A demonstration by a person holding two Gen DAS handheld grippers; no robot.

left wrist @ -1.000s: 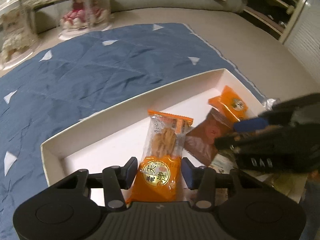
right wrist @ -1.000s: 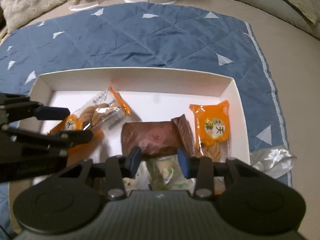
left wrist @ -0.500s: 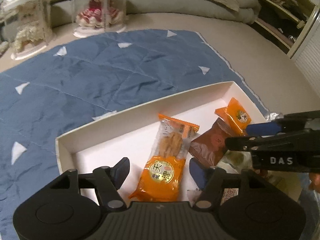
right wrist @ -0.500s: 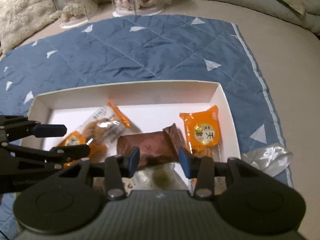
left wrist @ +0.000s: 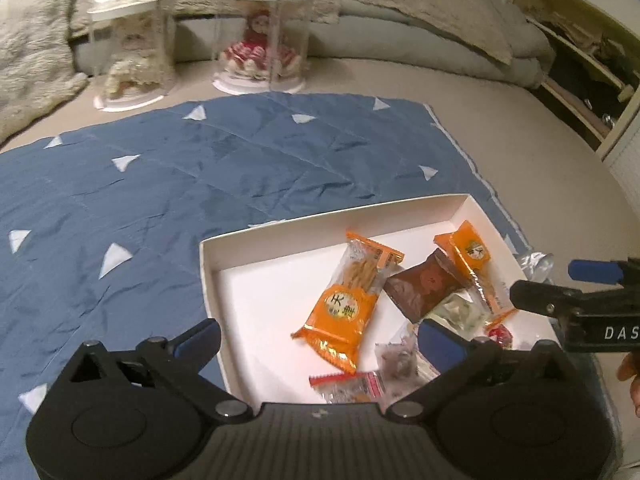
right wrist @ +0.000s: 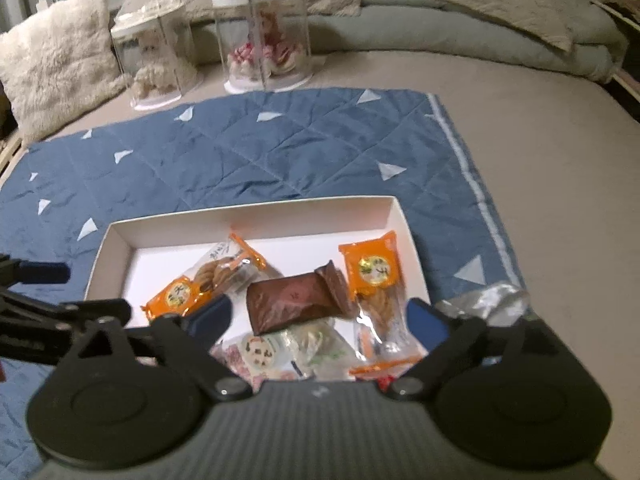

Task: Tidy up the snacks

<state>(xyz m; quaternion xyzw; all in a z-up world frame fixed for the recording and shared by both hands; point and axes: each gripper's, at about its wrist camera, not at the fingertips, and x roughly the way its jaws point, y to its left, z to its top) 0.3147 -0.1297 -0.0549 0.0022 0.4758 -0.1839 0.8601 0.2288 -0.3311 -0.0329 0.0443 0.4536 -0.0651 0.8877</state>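
Blue quilted mat (left wrist: 200, 184), beige bed (left wrist: 500, 128)

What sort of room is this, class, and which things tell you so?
Probably a bedroom: the work is laid out on a bed, with a blue quilted mat, a fluffy pillow and folded bedding.

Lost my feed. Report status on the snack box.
Left gripper and right gripper just opened, nothing between the fingers. Snacks lie loose in white box: two orange packets, brown packet. Nothing in the way.
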